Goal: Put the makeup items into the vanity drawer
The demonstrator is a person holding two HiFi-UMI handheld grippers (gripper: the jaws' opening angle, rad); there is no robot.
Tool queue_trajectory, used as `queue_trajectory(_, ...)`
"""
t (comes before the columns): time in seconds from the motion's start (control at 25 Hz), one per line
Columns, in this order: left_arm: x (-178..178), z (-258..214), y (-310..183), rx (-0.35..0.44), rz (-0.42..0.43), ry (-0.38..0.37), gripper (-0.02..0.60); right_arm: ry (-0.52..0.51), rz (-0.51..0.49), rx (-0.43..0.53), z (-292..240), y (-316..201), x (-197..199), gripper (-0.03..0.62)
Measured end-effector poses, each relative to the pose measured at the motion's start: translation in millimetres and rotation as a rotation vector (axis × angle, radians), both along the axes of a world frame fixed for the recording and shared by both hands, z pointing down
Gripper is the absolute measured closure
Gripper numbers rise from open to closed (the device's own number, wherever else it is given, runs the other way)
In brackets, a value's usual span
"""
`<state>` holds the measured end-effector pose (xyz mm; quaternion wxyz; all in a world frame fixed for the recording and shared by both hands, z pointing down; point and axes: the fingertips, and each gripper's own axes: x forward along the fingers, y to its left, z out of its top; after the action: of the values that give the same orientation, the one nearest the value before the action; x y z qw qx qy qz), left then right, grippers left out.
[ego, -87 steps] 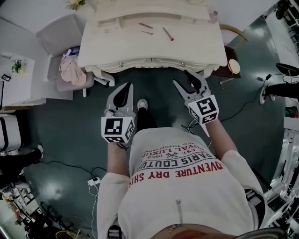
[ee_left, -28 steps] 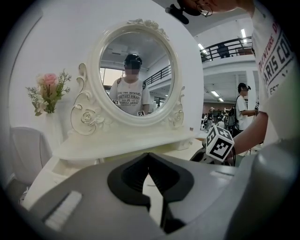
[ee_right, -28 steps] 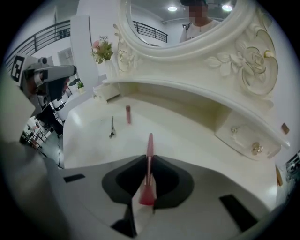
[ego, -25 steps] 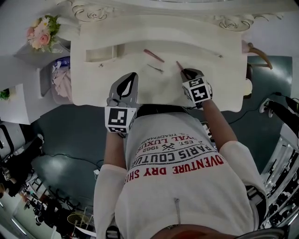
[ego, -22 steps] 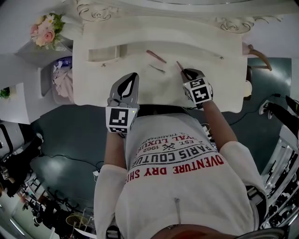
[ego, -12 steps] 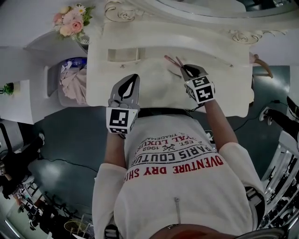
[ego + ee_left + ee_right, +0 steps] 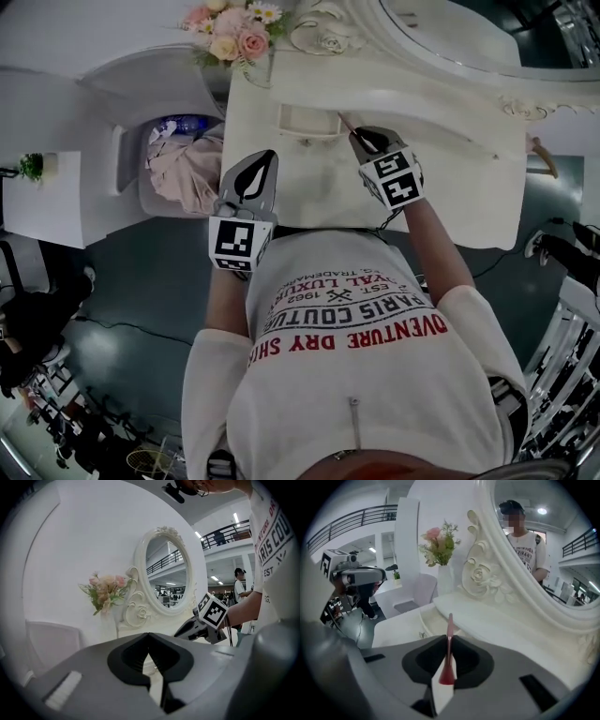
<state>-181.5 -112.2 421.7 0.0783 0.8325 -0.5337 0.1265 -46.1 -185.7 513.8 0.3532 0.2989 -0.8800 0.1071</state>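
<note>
A thin red-pink makeup brush [image 7: 449,656] is clamped between the jaws of my right gripper [image 7: 449,639], its handle poking out ahead. In the head view the right gripper [image 7: 360,140] hovers over the white vanity top [image 7: 309,183], and the brush's [image 7: 344,123] end sits at the right edge of the small open drawer [image 7: 302,134]. My left gripper [image 7: 264,157] hangs shut and empty over the vanity's front left part. In the left gripper view its jaws [image 7: 149,635] meet at the tips. No other makeup items show on the vanity top.
A vase of pink flowers [image 7: 230,33] stands at the vanity's back left corner, beside the carved oval mirror [image 7: 450,37]. A chair with pink cloth [image 7: 183,173] sits left of the vanity. The right gripper [image 7: 202,622] shows in the left gripper view.
My right gripper has lifted the brush off the vanity top and carried it left to the open drawer. The left gripper has held its pose, shut. The head view has swung left.
</note>
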Motion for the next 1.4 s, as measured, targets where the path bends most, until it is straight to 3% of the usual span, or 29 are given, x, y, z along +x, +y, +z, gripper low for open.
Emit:
queue_trajectory(0.36,-67.5,20.4,9.8,-0.034,-0.073,0.031,0.571,0.079,-0.177,0.019,16.3,-10.4,-85.8,0.542)
queue_trajectory(0.68,-115.3,27.7,23.5,-0.046,-0.174,0.054,0.571,0.222,-0.291,0.087,30.8,-14.3,-111.4,0.542)
queue_trajectory(0.76,-118.6,29.7,25.9,-0.051,-0.179,0.055,0.571,0.214,-0.282,0.075,33.0,-14.5,-114.0,0.54)
queue_trajectory(0.88,-120.5,30.3,26.1,-0.054,-0.173,0.057,0.571,0.136,-0.23,0.04,28.6,-11.9,-116.7,0.422)
queue_trajectory(1.12,-104.7,24.5,10.7,-0.039,-0.109,0.052,0.571,0.091,-0.161,0.046,17.0,-7.1,-98.6,0.414)
queue_trajectory(1.4,-48.3,22.6,-11.2,-0.036,0.043,0.049,0.57,0.08,-0.053,0.037,14.4,6.4,-38.0,0.414)
